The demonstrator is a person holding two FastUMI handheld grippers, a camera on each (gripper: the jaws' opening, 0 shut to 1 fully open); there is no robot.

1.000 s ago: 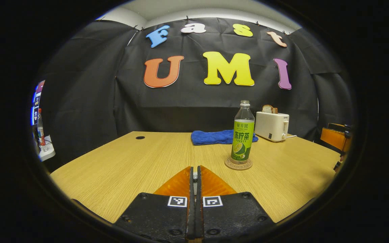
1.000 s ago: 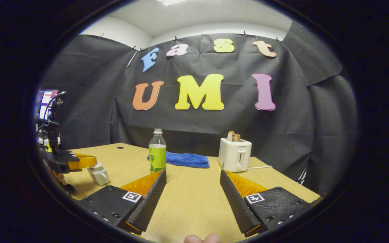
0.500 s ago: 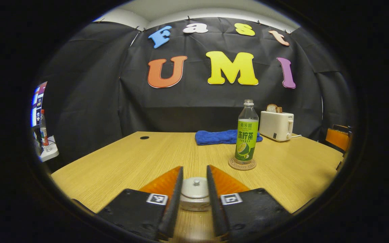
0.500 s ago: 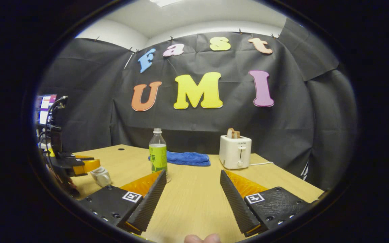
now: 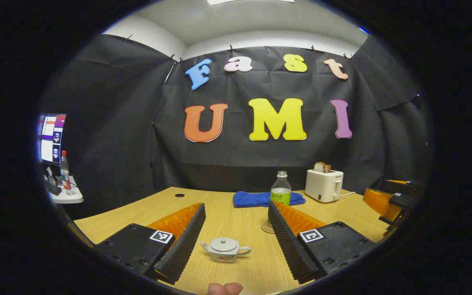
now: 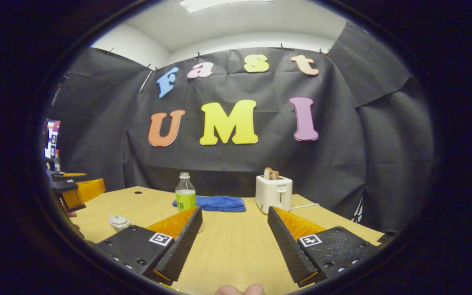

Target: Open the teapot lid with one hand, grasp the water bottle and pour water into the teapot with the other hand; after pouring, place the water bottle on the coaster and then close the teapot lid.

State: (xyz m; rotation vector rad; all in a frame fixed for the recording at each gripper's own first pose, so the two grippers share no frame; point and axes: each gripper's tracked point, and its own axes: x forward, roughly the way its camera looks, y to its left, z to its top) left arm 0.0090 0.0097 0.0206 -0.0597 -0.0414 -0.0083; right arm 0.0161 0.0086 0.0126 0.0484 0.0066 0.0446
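Both grippers, left (image 5: pixel 236 233) and right (image 6: pixel 234 235), jaws apart, hold nothing. Teapot (image 5: pixel 224 249) lidded on table (image 5: pixel 236 217); bottle (image 5: pixel 280 193) upright on coaster (image 5: pixel 266 228).

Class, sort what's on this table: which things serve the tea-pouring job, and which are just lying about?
For the job: teapot, lid on; water bottle; coaster under it.

Lying about: toaster holding bread; blue towel.
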